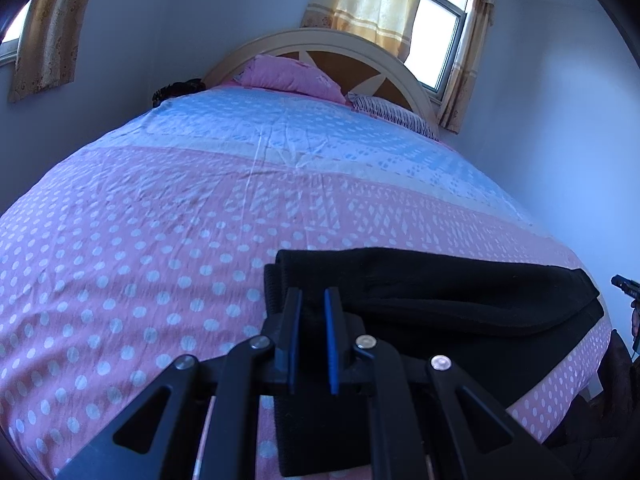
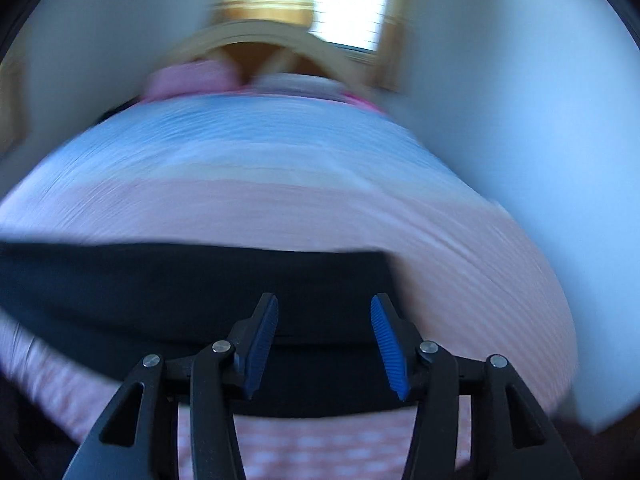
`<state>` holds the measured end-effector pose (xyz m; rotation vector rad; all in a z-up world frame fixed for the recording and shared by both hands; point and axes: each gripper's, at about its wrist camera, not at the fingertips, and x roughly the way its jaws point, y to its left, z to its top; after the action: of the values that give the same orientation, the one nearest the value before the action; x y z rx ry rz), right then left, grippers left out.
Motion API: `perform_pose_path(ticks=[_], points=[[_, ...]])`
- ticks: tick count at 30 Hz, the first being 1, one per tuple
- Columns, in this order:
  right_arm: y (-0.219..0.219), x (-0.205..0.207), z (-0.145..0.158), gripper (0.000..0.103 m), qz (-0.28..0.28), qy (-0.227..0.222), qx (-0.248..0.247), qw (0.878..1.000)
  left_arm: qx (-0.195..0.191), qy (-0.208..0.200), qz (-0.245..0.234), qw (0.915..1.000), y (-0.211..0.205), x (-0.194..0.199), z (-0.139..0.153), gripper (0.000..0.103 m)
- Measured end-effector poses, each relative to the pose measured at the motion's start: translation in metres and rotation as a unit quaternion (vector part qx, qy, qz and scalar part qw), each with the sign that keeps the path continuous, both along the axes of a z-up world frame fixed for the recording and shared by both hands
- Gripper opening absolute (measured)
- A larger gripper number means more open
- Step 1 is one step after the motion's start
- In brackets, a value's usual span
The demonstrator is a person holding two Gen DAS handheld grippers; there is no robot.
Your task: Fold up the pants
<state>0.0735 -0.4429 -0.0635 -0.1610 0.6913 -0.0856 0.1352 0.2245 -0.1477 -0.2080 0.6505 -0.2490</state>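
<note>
On the dotted bedspread (image 1: 140, 240), black pants (image 1: 440, 292): left jaws nearly closed on fabric, right jaws wide, empty.

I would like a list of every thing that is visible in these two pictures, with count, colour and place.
pants: one, black, folded, near edge of bed
bed cover: one, pink and blue with white dots, over the bed
pillows: two, one pink, one striped, at the headboard
headboard: one, cream and brown, arched, far end
curtains: yellow, at the windows
left claw: one, black with blue pads, nearly closed, over the pants
right claw: one, black with blue pads, open, over the pants
</note>
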Motion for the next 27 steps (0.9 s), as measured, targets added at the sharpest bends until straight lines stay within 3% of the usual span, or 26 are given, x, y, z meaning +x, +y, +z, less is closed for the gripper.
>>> perform_pose_path(ticks=[5, 10, 14, 16, 17, 22, 27], points=[[0.126, 0.013, -0.035, 0.05, 0.168, 0.059, -0.055, 0.983, 0.013, -0.003, -0.004, 0.9999, -0.002, -0.003, 0.001, 0.012], [0.187, 0.029, -0.072, 0.05, 0.235, 0.094, -0.113, 0.961, 0.013, -0.002, -0.005, 0.9999, -0.001, -0.003, 0.0, 0.012], [0.208, 0.036, -0.079, 0.047, 0.247, 0.079, -0.146, 0.955, 0.013, -0.001, -0.006, 0.9999, -0.001, -0.001, -0.001, 0.012], [0.212, 0.042, -0.076, 0.013, 0.25, 0.082, -0.135, 0.955, 0.012, -0.004, -0.007, 0.9999, -0.001, -0.002, 0.0, 0.012], [0.212, 0.041, -0.073, 0.002, 0.249, 0.077, -0.133, 0.956, 0.011, -0.009, -0.008, 0.9999, -0.001, -0.003, 0.003, 0.012], [0.199, 0.028, -0.049, 0.002, 0.245, 0.049, -0.114, 0.962, -0.002, -0.032, -0.022, 0.9992, 0.006, -0.02, 0.02, 0.012], [0.197, 0.013, -0.058, 0.002, 0.25, 0.052, -0.109, 0.961, -0.005, -0.022, -0.037, 0.999, 0.007, -0.035, 0.012, 0.012]])
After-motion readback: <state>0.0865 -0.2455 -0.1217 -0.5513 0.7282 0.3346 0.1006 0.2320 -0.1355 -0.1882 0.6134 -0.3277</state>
